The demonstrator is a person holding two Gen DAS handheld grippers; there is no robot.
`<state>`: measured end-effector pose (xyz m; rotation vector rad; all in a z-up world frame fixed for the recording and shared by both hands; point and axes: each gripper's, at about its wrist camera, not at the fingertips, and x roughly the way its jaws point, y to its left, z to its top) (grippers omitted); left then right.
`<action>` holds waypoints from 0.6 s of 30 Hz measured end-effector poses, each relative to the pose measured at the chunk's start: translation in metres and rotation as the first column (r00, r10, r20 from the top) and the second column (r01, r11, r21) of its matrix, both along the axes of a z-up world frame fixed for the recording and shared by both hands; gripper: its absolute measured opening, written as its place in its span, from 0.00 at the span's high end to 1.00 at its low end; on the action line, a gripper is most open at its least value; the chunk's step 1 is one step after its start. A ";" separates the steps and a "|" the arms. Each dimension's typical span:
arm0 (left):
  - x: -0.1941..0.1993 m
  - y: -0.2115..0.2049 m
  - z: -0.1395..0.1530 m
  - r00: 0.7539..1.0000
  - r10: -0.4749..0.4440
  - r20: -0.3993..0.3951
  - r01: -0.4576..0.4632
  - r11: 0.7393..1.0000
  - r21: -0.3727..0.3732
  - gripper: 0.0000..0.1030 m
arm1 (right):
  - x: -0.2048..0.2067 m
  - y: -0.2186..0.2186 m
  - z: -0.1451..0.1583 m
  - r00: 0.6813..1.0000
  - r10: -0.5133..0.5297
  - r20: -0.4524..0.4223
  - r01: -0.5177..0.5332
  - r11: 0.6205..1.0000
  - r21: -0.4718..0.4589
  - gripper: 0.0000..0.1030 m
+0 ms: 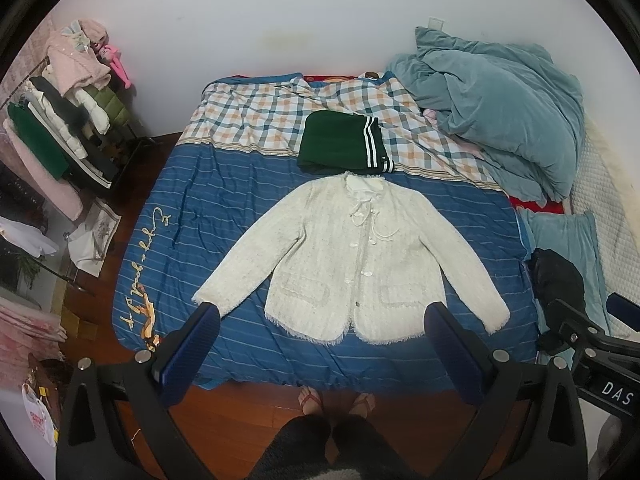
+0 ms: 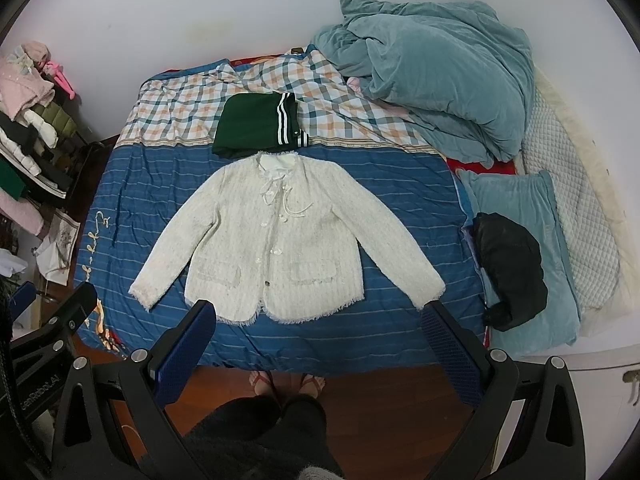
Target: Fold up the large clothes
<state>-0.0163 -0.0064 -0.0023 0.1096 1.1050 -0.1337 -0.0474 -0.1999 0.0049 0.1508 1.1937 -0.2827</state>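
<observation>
A cream tweed jacket [image 1: 352, 252] [image 2: 276, 236] lies flat and face up on the blue striped bedspread [image 1: 208, 200] [image 2: 152, 184], sleeves spread out to both sides, buttons closed. A folded green garment [image 1: 340, 144] [image 2: 256, 126] with white stripes sits just beyond its collar. My left gripper [image 1: 322, 312] hangs open above the bed's near edge, over the jacket's hem. My right gripper [image 2: 320, 312] is open too, held high over the same hem. Neither touches the cloth. Part of the right gripper's frame [image 1: 588, 340] shows at the left wrist view's right edge.
A heaped teal duvet [image 1: 500, 108] [image 2: 440, 80] fills the far right of the bed. A teal pillow [image 2: 516, 216] with a black garment [image 2: 508, 272] lies at the right. A loaded clothes rack [image 1: 64, 128] stands left. The person's feet [image 1: 336, 400] are on the wooden floor.
</observation>
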 end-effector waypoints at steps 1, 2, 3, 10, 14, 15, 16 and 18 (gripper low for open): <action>0.000 -0.001 0.000 1.000 -0.002 -0.001 0.002 1.000 0.001 0.00 | -0.001 0.001 0.001 1.000 0.000 0.000 0.000 1.000 0.001 0.00; 0.000 -0.002 0.000 1.000 -0.002 -0.002 0.002 1.000 0.001 0.00 | -0.001 -0.001 0.000 1.000 0.001 0.000 -0.001 1.000 0.000 0.00; -0.001 -0.002 -0.001 1.000 0.000 0.000 0.000 1.000 0.001 0.00 | -0.001 -0.001 0.000 1.000 0.002 0.000 -0.002 1.000 0.000 0.00; -0.002 -0.004 -0.002 1.000 -0.003 0.001 0.003 1.000 -0.001 0.00 | -0.006 -0.003 -0.001 1.000 0.008 -0.002 -0.008 1.000 -0.002 0.00; -0.002 -0.005 -0.001 1.000 -0.001 0.000 0.001 1.000 -0.001 0.00 | -0.006 -0.003 -0.001 1.000 0.008 -0.001 -0.008 1.000 -0.003 0.00; -0.003 -0.006 -0.001 1.000 -0.001 -0.001 0.001 1.000 -0.002 0.00 | -0.004 -0.003 0.000 1.000 0.007 -0.002 -0.007 1.000 -0.001 0.00; -0.003 -0.006 -0.001 1.000 -0.001 -0.001 0.001 1.000 -0.002 0.00 | -0.005 -0.003 -0.001 1.000 0.007 -0.001 -0.007 1.000 -0.001 0.00; -0.003 -0.005 -0.001 1.000 -0.003 0.000 0.003 1.000 0.000 0.00 | -0.006 -0.003 -0.001 1.000 0.007 -0.001 -0.007 1.000 -0.001 0.00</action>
